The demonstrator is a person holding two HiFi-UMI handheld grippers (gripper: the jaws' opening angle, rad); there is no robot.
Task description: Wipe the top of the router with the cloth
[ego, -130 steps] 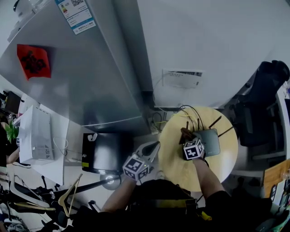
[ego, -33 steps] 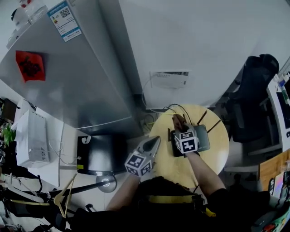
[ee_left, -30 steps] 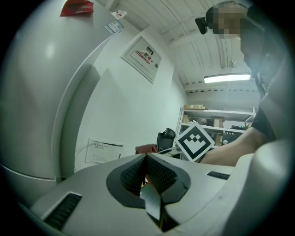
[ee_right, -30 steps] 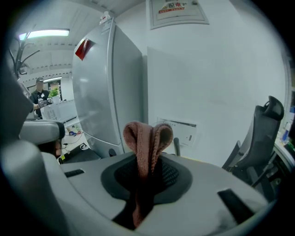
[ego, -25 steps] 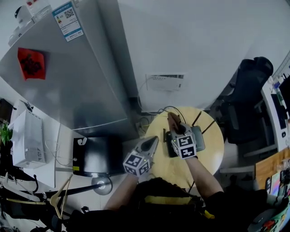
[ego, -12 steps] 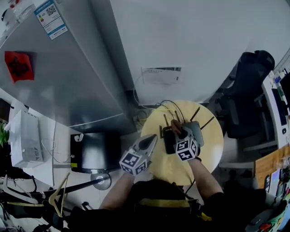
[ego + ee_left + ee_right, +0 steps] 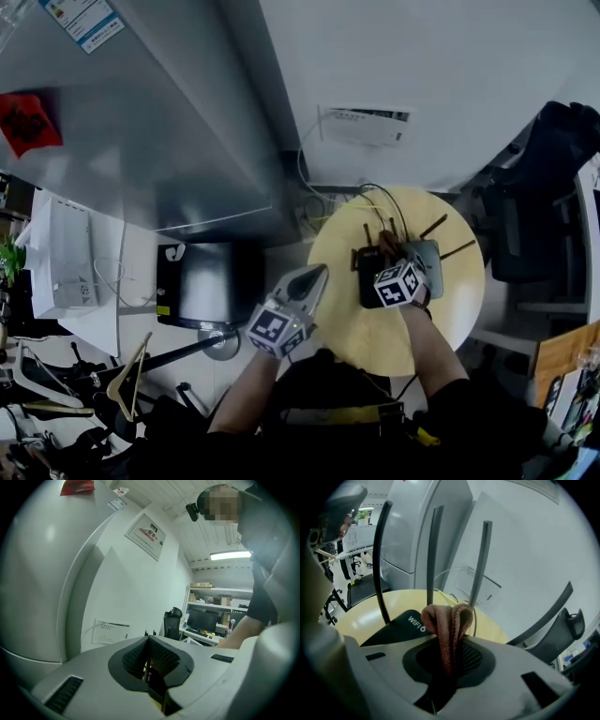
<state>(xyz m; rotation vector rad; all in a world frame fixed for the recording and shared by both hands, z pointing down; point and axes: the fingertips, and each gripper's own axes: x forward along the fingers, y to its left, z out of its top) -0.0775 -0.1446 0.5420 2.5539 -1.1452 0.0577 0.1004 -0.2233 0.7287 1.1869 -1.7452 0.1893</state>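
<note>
In the head view, a round pale-yellow surface (image 7: 441, 328) carried a flat dark router with thin upright antennas (image 7: 369, 281), its cables trailing off toward the white wall. The right tongs (image 7: 388, 253) reached over the router from the person's side, with a folded reddish-brown cloth (image 7: 386, 245) at their tip, above the end of the router where the antennas stood. The left tongs (image 7: 317, 275) hung off the surface's left edge, over the floor and well apart from the router. A tall silver refrigerator (image 7: 141, 122) stood at the left.

In the left gripper view, the left tongs (image 7: 149, 641) were pressed together with nothing between them and pointed at the white wall, where a pale rectangular panel (image 7: 111, 631) was mounted. A black office chair (image 7: 173, 621) stood farther back.

In the right gripper view, the right tongs (image 7: 449, 657) were clamped on the cloth (image 7: 446, 620), which stuck out as a doubled loop. Just past it lay the router's black top (image 7: 398, 623), printed "WiFi 6", with the yellow surface (image 7: 361, 609) beyond. Whether the cloth touched the router could not be told.
</note>
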